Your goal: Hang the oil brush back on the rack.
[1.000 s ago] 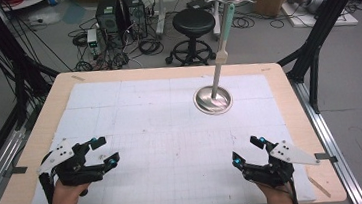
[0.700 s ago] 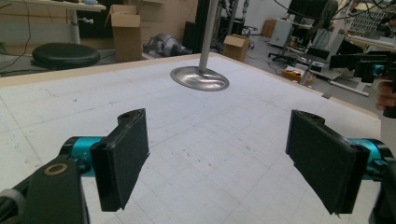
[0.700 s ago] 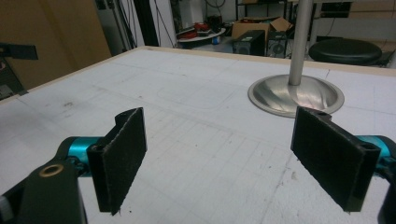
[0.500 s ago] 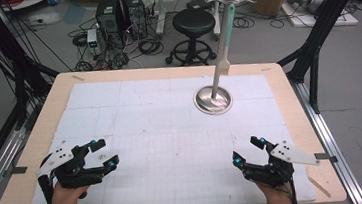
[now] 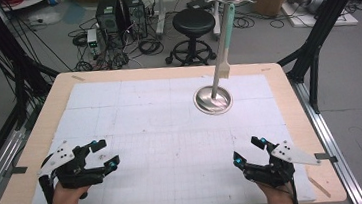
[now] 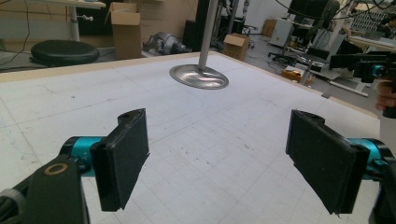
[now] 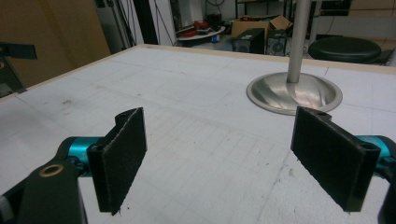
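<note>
Table (image 5: 117, 83): white gridded mat, bare around your hands. Stand (image 5: 213, 100): round metal base far-centre, pole upright, a pale utensil (image 5: 224, 42) hanging from its top, well apart from both grippers. Left gripper (image 5: 104, 154) and right gripper (image 5: 246, 152): jaws spread wide, empty. Risk: approach high or fast and you may tip the stand.

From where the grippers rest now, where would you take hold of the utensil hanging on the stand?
Probably the pale flat lower end of the utensil, approached from the near side. It hangs free beside the stand's pole, above the round base, while its teal handle hooks onto the top.
</note>
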The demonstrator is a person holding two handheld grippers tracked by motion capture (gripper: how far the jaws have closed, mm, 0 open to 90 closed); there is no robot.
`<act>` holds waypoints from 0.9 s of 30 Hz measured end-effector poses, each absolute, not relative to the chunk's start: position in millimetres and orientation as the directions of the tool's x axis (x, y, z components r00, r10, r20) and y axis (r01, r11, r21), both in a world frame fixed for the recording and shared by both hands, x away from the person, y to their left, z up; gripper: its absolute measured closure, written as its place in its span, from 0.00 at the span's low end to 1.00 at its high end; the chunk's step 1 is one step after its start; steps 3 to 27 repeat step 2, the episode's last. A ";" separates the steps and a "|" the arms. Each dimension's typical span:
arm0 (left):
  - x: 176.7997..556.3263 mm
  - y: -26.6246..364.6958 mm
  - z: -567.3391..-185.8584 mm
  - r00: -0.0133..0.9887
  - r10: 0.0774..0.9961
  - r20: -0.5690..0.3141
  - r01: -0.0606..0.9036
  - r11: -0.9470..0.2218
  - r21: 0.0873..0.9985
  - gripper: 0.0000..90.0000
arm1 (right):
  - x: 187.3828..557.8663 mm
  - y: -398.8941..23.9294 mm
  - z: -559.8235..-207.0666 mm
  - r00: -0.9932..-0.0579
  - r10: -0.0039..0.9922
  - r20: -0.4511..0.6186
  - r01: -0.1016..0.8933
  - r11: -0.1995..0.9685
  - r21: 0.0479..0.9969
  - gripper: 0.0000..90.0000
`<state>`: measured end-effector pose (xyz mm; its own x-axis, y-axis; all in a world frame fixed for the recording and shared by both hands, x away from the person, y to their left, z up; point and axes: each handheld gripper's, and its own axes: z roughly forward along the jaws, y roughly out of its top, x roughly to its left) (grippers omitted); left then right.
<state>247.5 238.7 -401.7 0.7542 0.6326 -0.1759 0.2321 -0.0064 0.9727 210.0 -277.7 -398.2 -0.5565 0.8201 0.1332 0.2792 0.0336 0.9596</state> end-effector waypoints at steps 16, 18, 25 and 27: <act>247.6 239.0 -401.9 0.754 0.633 -0.175 0.233 -0.008 0.973 0.24 | 210.0 -277.8 -398.1 -0.557 0.820 0.133 0.279 0.034 0.960 0.20; 247.6 239.0 -401.9 0.754 0.633 -0.175 0.233 -0.008 0.973 0.24 | 210.0 -277.8 -398.1 -0.557 0.820 0.133 0.279 0.034 0.960 0.20; 247.6 239.0 -401.9 0.754 0.633 -0.175 0.233 -0.008 0.973 0.24 | 210.0 -277.8 -398.1 -0.557 0.820 0.133 0.279 0.034 0.960 0.20; 247.6 239.0 -401.9 0.754 0.633 -0.175 0.233 -0.008 0.973 0.24 | 210.0 -277.8 -398.1 -0.557 0.820 0.133 0.279 0.034 0.960 0.20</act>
